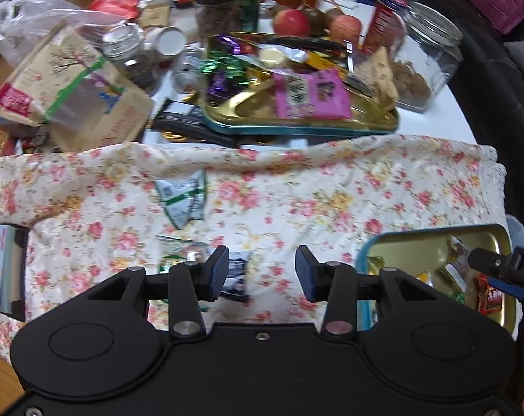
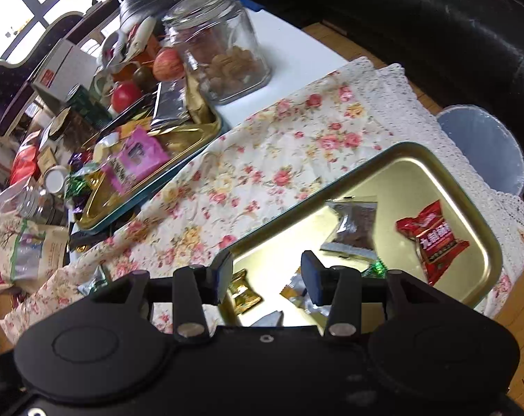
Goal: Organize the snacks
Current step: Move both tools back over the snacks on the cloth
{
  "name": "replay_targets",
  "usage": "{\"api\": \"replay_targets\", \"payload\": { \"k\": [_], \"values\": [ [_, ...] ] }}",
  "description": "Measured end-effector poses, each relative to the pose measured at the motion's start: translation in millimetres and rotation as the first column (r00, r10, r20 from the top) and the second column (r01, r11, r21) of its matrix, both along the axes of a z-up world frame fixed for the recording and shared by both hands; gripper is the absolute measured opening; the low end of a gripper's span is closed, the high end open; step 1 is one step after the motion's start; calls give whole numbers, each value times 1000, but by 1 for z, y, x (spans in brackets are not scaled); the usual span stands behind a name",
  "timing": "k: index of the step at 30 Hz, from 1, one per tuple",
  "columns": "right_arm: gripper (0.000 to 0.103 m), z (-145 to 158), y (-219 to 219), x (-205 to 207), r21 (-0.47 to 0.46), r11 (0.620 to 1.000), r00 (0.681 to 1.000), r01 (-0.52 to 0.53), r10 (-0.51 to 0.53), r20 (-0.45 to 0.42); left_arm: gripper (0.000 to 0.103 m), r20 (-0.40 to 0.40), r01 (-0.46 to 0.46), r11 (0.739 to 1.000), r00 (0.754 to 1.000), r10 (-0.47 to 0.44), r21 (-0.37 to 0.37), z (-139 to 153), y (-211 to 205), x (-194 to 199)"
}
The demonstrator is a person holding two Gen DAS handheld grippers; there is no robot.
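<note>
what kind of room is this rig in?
Likely a home living room: a table under a floral tablecloth, crowded with snacks, apples and a glass jar, with a black leather sofa beside it.

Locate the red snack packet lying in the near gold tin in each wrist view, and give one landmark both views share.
Left wrist: the red snack packet sits at the far right edge, low down, in the near gold tin, just under the right gripper.
Right wrist: red snack packet right of centre, in the tin's far right corner.
Shared landmark: the pink packet in the far tin.
</note>
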State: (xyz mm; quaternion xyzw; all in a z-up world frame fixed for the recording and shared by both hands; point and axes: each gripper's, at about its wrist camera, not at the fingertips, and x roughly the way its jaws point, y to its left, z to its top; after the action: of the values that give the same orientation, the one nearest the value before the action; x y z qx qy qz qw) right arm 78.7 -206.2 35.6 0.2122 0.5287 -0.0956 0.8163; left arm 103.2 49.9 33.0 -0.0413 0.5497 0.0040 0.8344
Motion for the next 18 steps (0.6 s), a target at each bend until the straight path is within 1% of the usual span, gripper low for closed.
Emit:
{"api": "replay_targets", "payload": {
  "k": [5,13,18],
  "values": [
    [46,1,29,5,9,998,998,-58,58,-2,50,5,-54,999,999,54,6,3,32,-2],
    [46,-6,78,11,15,989,989,-145,145,-30,50,22,-105,994,994,104,19,8,71,-9],
    [46,-15,110,15,22,981,980,-192,193,-53,50,27,-140,988,990,138,67,5,88,-11]
  ]
}}
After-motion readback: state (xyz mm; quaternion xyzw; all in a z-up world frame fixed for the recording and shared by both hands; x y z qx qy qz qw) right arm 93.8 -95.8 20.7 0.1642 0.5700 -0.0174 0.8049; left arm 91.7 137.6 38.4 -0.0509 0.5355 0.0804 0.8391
